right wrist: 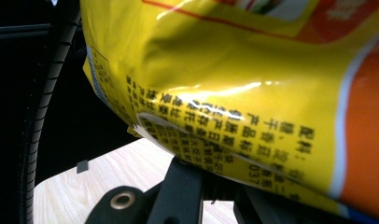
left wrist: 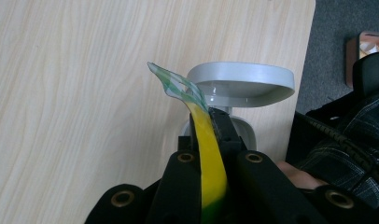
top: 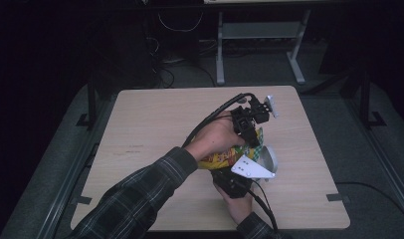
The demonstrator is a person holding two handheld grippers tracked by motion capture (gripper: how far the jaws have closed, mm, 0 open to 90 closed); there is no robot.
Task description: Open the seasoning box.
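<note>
Bag [top: 221,158] hangs between both hand-held grippers: left hand-held gripper [left wrist: 211,122] clamped on its top seal, right hand-held gripper [right wrist: 211,170] clamped on its lower edge, bowl [left wrist: 246,84] just beyond.

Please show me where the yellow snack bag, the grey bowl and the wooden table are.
yellow plastic snack bag [right wrist: 253,70], right gripper view, on its printed side.
grey round bowl [left wrist: 246,84], left gripper view, on its rim.
light wooden table [top: 155,124], high view, on its bare top.

A pale wooden table [top: 150,119] stands on grey carpet [top: 379,164]. A grey bowl [top: 267,158] sits on it toward the right edge, with much bare wood around.
</note>
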